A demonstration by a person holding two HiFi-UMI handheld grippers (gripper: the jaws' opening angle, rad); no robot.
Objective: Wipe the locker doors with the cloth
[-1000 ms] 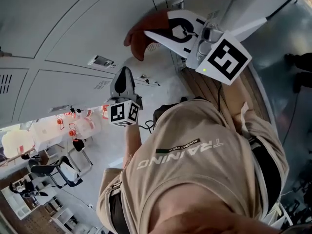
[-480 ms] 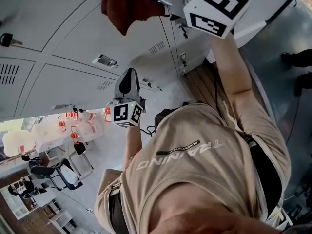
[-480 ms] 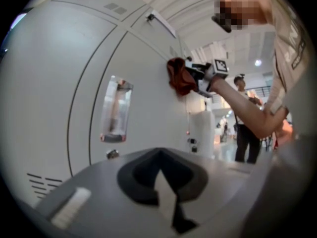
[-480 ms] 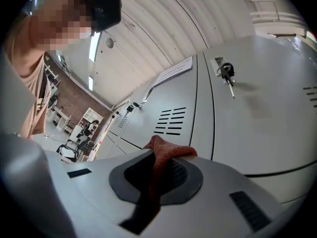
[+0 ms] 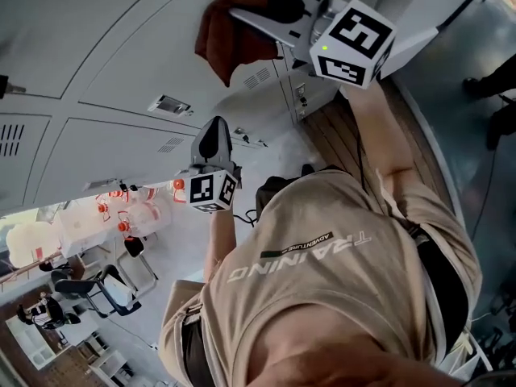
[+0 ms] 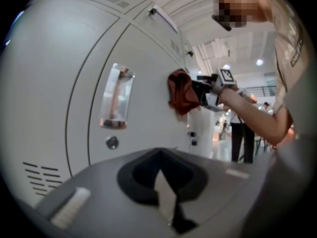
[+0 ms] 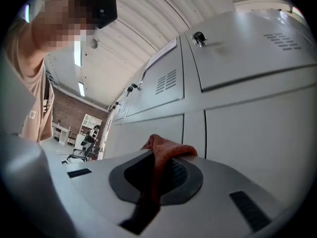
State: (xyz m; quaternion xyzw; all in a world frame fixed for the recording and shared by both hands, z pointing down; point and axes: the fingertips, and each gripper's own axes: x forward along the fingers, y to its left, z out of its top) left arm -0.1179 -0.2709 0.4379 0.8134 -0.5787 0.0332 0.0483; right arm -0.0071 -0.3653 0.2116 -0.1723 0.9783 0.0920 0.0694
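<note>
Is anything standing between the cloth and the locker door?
Nothing visible does. The right gripper holds the cloth right at the locker door, apparently touching it.

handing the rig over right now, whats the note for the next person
Right gripper: jaws shut on the red cloth, raised at an upper locker door; the cloth looks pressed to it.
Left gripper: jaws together, nothing in them, held lower, near the lockers.
Done: the pictures do not show which doors are wiped.
Left: wipe the doors with the right gripper.
</note>
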